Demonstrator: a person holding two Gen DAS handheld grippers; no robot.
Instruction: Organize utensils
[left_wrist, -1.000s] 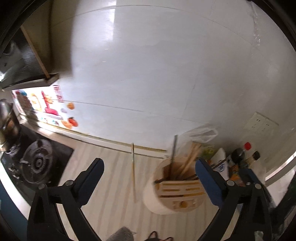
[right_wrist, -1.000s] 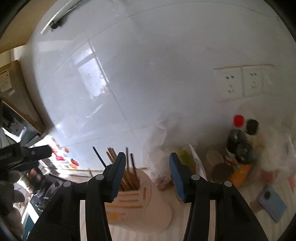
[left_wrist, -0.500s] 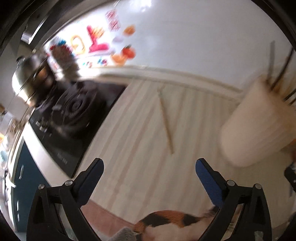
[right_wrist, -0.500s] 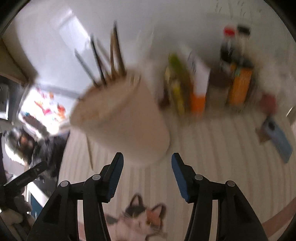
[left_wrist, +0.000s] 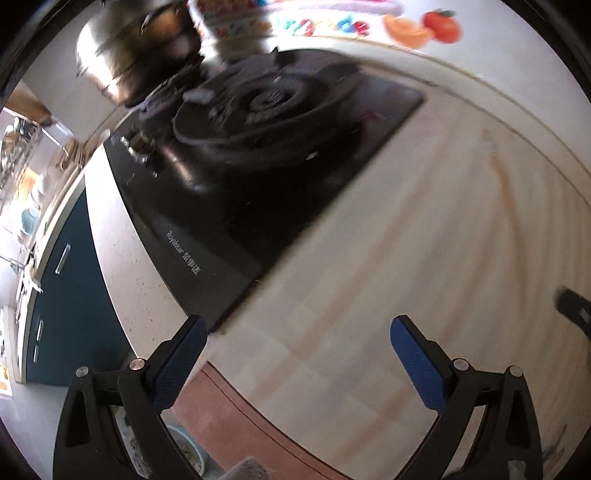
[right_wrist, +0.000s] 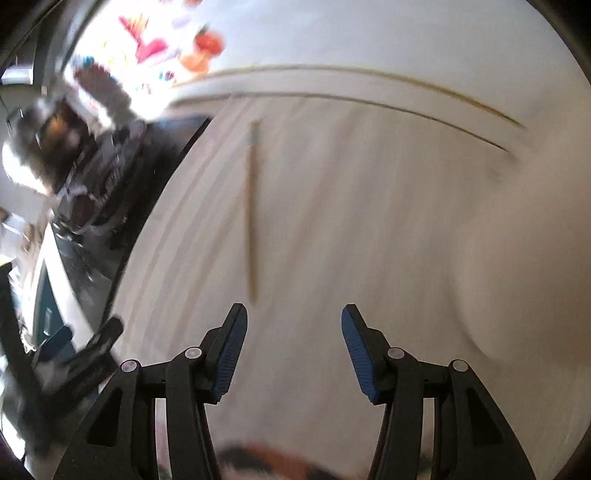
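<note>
A single wooden chopstick (right_wrist: 252, 206) lies on the pale striped counter mat (right_wrist: 351, 221), running away from me. My right gripper (right_wrist: 293, 317) is open and empty, just short of the chopstick's near end, which lies slightly left of the gap. The chopstick also shows blurred in the left wrist view (left_wrist: 504, 177) at the far right. My left gripper (left_wrist: 297, 330) is open and empty above the mat's (left_wrist: 406, 258) front left part. It also shows in the right wrist view (right_wrist: 74, 343). The pale utensil holder (right_wrist: 535, 277) is a blur at the right edge.
A black gas hob (left_wrist: 258, 147) with a burner sits left of the mat, a metal pot (left_wrist: 140, 48) behind it. The white tiled wall (right_wrist: 369, 44) with colourful stickers (right_wrist: 199, 55) closes the back. Blue cabinet fronts (left_wrist: 70, 295) lie below the counter edge.
Both grippers have tilted down from the wall towards the counter and swung left. The utensil holder has slid out of both views to the right. The chopstick now lies just ahead of my right gripper.
</note>
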